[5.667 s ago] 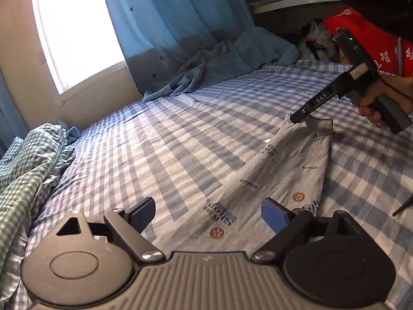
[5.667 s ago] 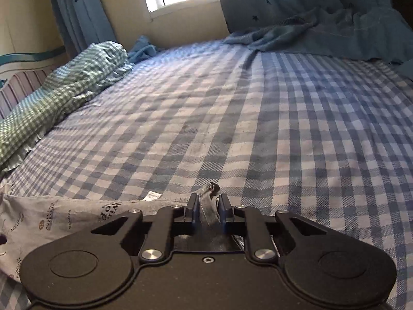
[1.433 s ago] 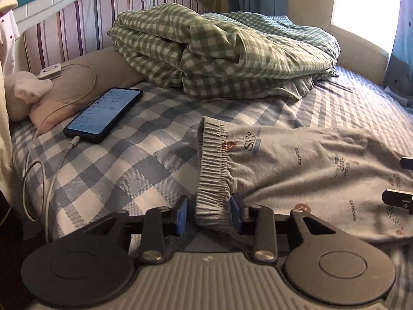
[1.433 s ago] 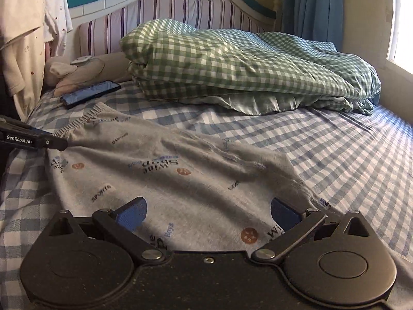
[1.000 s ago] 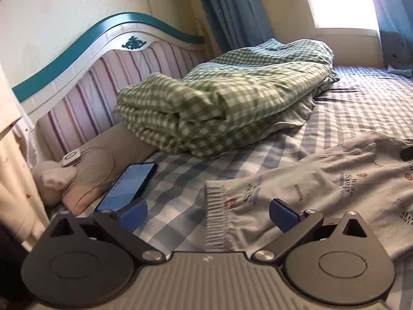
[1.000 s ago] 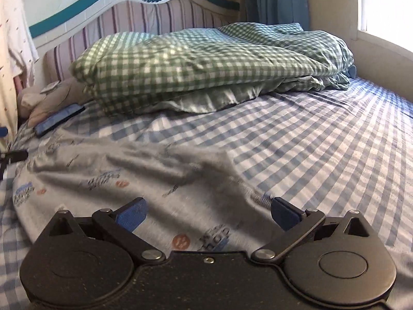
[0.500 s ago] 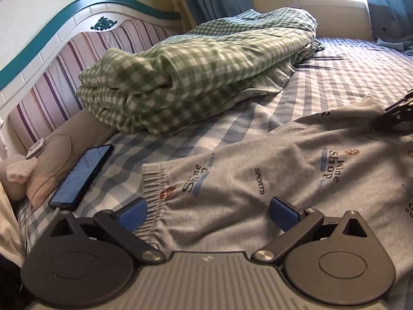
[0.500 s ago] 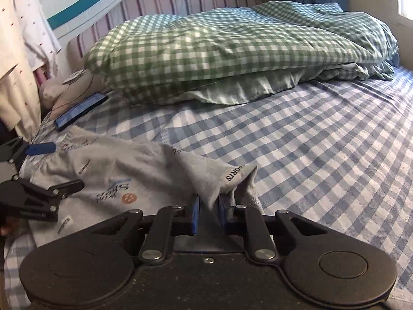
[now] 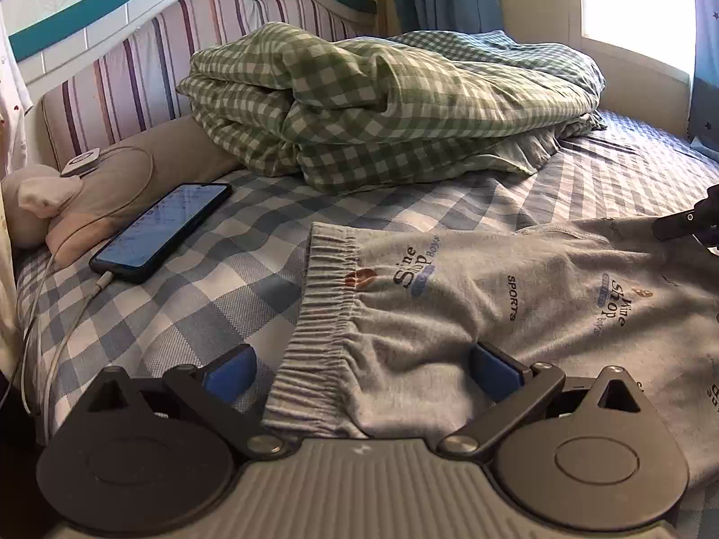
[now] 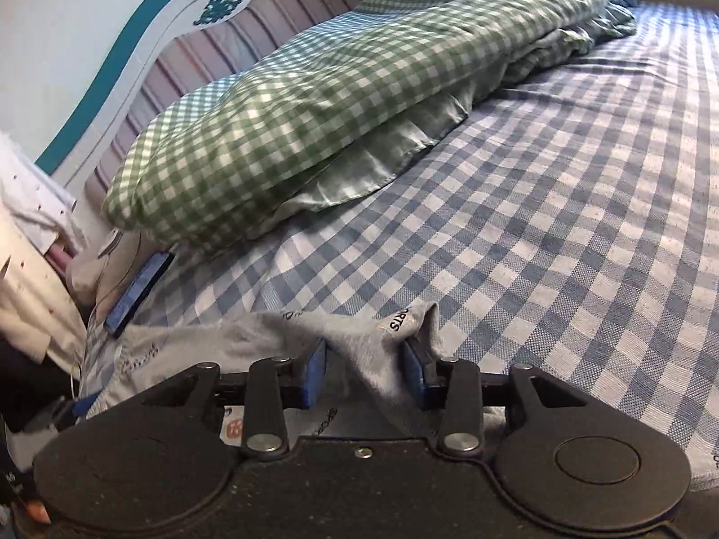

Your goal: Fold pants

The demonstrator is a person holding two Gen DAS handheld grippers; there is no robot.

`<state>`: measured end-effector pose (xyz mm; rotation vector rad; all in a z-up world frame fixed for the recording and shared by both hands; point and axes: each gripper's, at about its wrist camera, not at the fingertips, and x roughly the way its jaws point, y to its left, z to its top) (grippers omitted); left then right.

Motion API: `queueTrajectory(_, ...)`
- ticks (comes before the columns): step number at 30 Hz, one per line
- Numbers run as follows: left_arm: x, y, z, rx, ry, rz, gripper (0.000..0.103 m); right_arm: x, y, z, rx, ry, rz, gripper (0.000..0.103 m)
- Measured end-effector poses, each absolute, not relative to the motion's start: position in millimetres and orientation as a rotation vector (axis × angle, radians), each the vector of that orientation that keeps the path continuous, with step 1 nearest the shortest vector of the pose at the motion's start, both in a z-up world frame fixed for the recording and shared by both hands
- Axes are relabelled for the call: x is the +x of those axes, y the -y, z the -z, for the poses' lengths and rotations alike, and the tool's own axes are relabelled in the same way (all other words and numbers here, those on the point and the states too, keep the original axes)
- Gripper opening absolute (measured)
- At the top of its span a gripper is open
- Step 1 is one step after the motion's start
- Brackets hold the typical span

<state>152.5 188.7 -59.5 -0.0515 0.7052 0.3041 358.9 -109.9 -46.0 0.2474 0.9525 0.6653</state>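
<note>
Grey printed cotton pants (image 9: 517, 305) reading "Shop", "Boys", "SPORTS", flat on blue-checked bedsheet (image 9: 233, 269), one dark phone (image 9: 164, 229) nearby, left gripper (image 9: 361, 370) wide apart astride the waistband, right gripper (image 10: 365, 370) opening, fabric fold between its pads.

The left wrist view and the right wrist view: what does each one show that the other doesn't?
Only the left wrist view shows the pants' elastic waistband, a window and the left gripper with jaws wide open around the waistband. Only the right wrist view shows a bunched fold of pants between the right gripper's opening jaws. Both show the grey pants, the green checked duvet, the phone and the striped headboard.
</note>
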Motion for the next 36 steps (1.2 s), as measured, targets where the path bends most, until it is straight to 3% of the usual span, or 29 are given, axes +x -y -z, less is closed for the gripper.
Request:
queueTrajectory(1,151,-191,60,-0.065,-0.707,-0.310,0.103,363,108,46,0.235,-0.950,-0.642,0.007)
queueTrajectory(2,151,-192,60,-0.078,-0.708,-0.314,0.103,366,106,44,0.207,-0.941,-0.615,0.004)
queueTrajectory(10,152,-191,63,-0.071,-0.713,-0.325,0.103,387,105,43,0.106,-0.893,-0.489,0.004)
queueTrajectory(12,152,-191,62,-0.072,-0.718,-0.325,0.103,383,109,40,0.069,-0.873,-0.461,0.015)
queueTrajectory(17,154,-183,51,-0.028,-0.755,-0.369,0.103,328,117,18,-0.067,-0.764,-0.463,0.065)
queueTrajectory(20,152,-170,45,0.051,-0.749,-0.399,0.103,280,123,11,-0.175,-0.713,-0.484,0.088)
queueTrajectory(29,145,-151,49,0.180,-0.767,-0.445,0.103,186,172,41,-0.488,-0.707,-0.328,0.101)
queueTrajectory(36,147,-130,31,0.250,-0.771,-0.458,0.103,175,273,38,-0.402,-0.694,-0.032,0.102)
